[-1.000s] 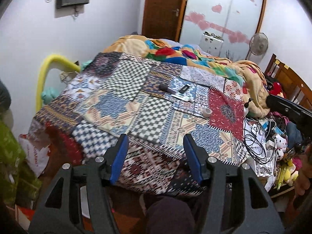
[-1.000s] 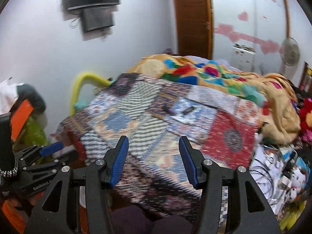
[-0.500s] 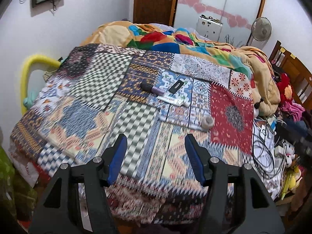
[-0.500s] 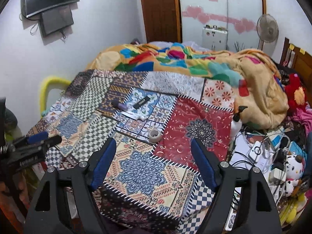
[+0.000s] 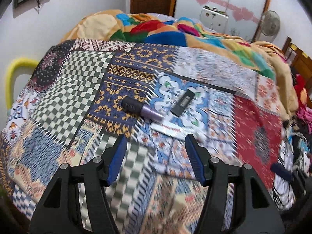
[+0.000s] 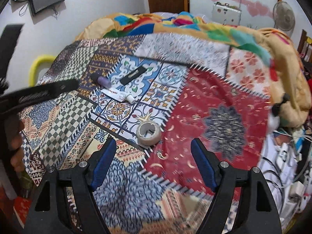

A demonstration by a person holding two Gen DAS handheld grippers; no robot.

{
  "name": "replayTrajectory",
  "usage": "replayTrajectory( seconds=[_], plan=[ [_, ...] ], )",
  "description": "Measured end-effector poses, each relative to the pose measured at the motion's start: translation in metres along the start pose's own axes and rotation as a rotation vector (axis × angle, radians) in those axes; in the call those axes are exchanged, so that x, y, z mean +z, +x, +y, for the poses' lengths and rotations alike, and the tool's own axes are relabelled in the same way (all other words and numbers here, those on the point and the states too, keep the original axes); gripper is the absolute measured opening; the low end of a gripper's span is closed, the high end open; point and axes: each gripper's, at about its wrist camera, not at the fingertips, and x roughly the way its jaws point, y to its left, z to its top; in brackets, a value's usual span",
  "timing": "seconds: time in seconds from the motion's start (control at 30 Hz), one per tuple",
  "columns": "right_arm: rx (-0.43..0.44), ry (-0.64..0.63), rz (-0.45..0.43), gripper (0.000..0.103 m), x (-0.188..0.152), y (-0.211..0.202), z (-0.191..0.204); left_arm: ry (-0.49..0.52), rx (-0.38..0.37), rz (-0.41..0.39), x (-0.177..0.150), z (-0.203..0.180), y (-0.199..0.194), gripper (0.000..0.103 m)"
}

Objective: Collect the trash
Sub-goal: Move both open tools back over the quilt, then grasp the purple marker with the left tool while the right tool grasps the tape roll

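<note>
Loose items lie on a patchwork bedspread (image 5: 64, 97): a black-and-purple tube (image 5: 141, 110), a flat black strip (image 5: 183, 102) and a white squeezed tube (image 5: 173, 129). My left gripper (image 5: 156, 160) is open and empty, just short of the white tube. In the right wrist view the same purple tube (image 6: 101, 80), black strip (image 6: 133, 75) and white tube (image 6: 118, 96) lie farther off. A near-empty tape roll (image 6: 148, 133) lies just ahead of my open, empty right gripper (image 6: 153, 164).
A crumpled colourful blanket (image 5: 165, 29) covers the bed's far end. Cables and chargers (image 6: 286, 159) clutter the right bedside. A yellow curved bar (image 5: 11, 76) stands at the left against the wall. The left gripper's body (image 6: 39, 93) crosses the right view's left side.
Both grippers have moved forward and lower over the bed. The items now sit much closer to the left fingers, and the tape roll closer to the right fingers. Both stay open.
</note>
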Motion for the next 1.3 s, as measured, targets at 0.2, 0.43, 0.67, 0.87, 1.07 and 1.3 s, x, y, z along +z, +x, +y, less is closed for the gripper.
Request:
replayTrajectory(
  seconds=[0.2, 0.43, 0.67, 0.87, 1.07, 1.3],
  plan=[
    [-0.015, -0.025, -0.021, 0.068, 0.005, 0.025, 0.007, -0.126, 0.008, -0.013, 0.022, 0.019, 0.049, 0.061],
    [-0.011, 0.001, 0.003, 0.037, 0.008, 0.05, 0.008, -0.212, 0.103, -0.015, 0.033, 0.025, 0.089, 0.057],
    [0.034, 0.051, 0.02, 0.034, 0.006, 0.05, 0.001, -0.218, 0.113, -0.017, 0.033, 0.024, 0.097, 0.031],
    [0.022, 0.057, 0.018, 0.033, 0.006, 0.039, 0.005, -0.169, 0.018, 0.025, 0.025, 0.021, 0.077, 0.025],
    [0.023, 0.053, -0.028, 0.033, 0.012, 0.001, 0.012, -0.058, 0.014, 0.002, 0.004, 0.013, 0.021, 0.023],
    [0.038, 0.051, -0.103, 0.033, 0.02, -0.061, 0.026, -0.015, -0.007, -0.037, -0.018, 0.015, -0.057, 0.022]
  ],
)
